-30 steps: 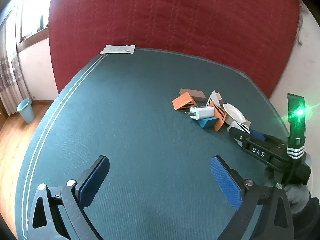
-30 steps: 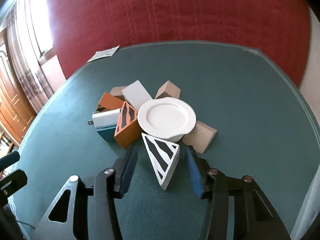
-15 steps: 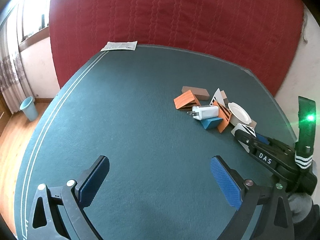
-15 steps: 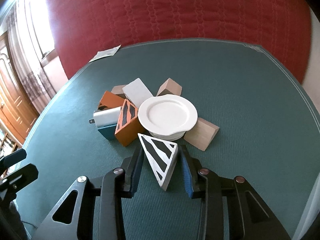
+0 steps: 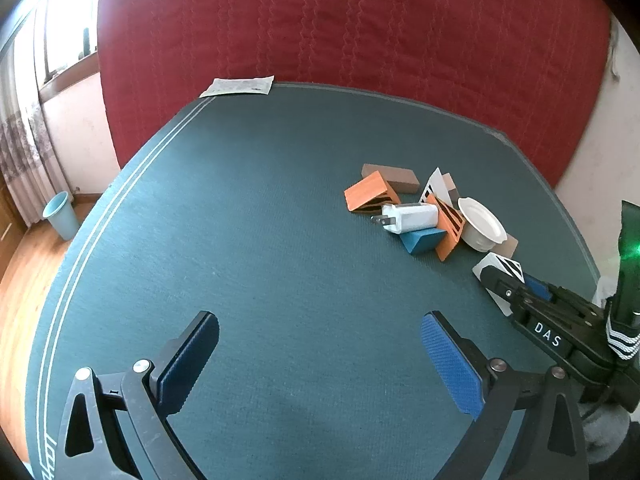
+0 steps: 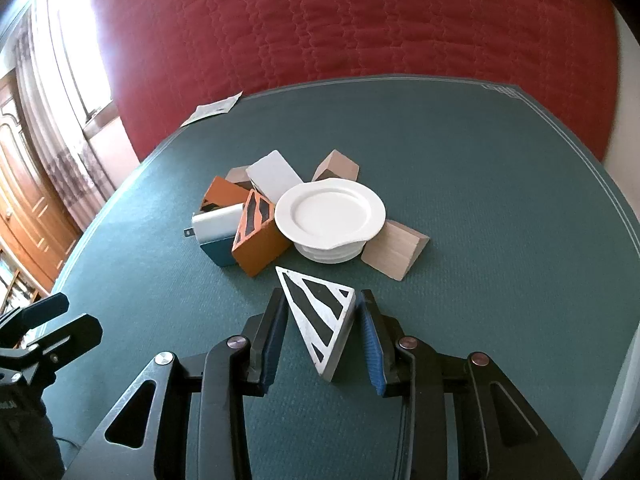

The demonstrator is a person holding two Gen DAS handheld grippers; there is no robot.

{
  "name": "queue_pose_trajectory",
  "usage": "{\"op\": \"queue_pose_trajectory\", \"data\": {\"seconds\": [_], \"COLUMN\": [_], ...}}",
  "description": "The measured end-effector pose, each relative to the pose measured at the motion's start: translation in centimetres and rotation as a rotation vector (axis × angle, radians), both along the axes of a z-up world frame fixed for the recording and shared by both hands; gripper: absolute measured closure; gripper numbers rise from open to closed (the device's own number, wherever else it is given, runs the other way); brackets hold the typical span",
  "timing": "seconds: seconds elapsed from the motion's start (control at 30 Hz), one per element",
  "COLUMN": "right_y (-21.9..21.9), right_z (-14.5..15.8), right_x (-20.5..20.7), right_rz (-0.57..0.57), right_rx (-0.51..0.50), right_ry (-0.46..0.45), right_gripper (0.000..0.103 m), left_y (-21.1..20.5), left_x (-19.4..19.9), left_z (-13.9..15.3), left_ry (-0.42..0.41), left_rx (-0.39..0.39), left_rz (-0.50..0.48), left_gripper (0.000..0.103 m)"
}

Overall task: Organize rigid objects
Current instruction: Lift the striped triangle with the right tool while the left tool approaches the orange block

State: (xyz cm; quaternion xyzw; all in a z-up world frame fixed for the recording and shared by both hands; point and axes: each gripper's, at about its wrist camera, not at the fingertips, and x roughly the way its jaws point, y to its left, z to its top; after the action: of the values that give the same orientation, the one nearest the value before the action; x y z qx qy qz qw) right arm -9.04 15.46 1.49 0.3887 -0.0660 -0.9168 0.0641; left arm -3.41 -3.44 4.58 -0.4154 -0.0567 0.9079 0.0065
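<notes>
A white triangular block with black stripes (image 6: 320,320) sits between the fingers of my right gripper (image 6: 320,312), which is shut on it; the block has come away from the pile. It also shows in the left wrist view (image 5: 500,270). The pile holds a white plate (image 6: 332,212), orange striped blocks (image 6: 256,236), a white charger (image 6: 216,224), a blue block (image 6: 216,254) and plain wooden blocks (image 6: 396,250). My left gripper (image 5: 320,354) is open and empty over bare green table, left of the pile.
The green felt table (image 5: 240,220) has a sheet of paper (image 5: 240,86) at its far edge. A red quilted backdrop (image 5: 340,20) stands behind. A blue bin (image 5: 60,214) stands on the floor at left.
My right gripper has closed its fingers onto the striped triangle and drawn it back a little from the plate. The left gripper stays open and has shifted slightly.
</notes>
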Motion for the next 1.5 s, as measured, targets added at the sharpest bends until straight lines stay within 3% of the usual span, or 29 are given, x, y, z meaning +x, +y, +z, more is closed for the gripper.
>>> {"op": "queue_pose_trajectory", "data": {"seconds": [0.6, 0.93, 1.23, 1.5], "right_y": [1.5, 1.6, 1.8, 1.7], "right_z": [-0.2, -0.5, -0.5, -0.7], "right_x": [2.8, 2.7, 3.0, 3.2], "right_rz": [-0.019, -0.011, -0.01, -0.008], "right_rx": [-0.018, -0.031, -0.037, -0.039], "right_ry": [0.003, 0.002, 0.003, 0.003], "right_gripper": [0.066, 0.066, 0.066, 0.066], "left_y": [1.4, 2.1, 2.9, 2.7], "left_x": [-2.4, -6.7, -10.7, -13.5], "left_z": [1.2, 1.2, 0.2, -1.1], "left_ry": [0.041, 0.055, 0.016, 0.016], "left_rx": [-0.073, -0.133, -0.082, -0.135], "left_rz": [0.001, 0.017, -0.013, -0.025], "left_gripper": [0.001, 0.001, 0.001, 0.001]}}
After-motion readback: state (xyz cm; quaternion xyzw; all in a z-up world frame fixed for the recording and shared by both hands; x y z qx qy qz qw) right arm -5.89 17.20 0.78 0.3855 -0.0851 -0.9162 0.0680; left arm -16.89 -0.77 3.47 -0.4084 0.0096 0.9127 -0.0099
